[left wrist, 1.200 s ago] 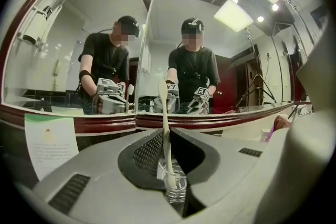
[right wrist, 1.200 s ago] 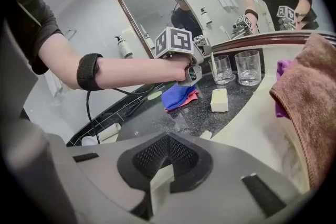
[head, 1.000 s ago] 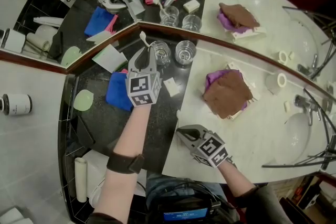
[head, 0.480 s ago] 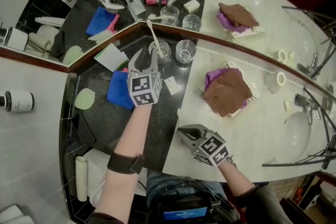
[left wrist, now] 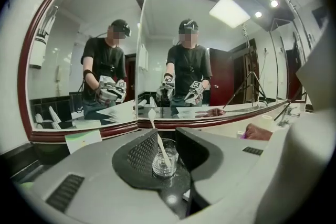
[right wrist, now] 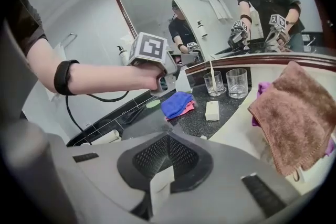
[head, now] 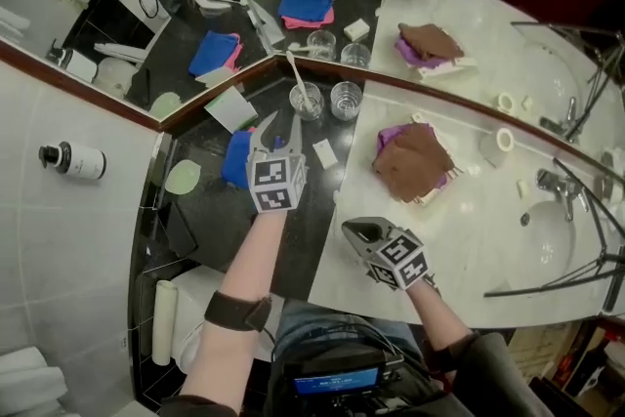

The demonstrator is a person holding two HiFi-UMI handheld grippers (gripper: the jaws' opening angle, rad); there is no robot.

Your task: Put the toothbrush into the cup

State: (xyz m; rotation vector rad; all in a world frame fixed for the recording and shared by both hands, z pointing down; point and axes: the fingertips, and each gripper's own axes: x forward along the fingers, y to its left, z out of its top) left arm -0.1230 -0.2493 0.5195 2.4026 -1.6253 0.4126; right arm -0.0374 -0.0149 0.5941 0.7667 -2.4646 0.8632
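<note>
Leaning in the cup (head: 307, 103), the toothbrush (head: 295, 78) shows its bristles unclearly.

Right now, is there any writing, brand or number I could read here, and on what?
No text is readable.
Bottle label: too small to read.
Blue screen at the person's waist: too blurred.
Left marker cube: black-and-white squares only, no words.
</note>
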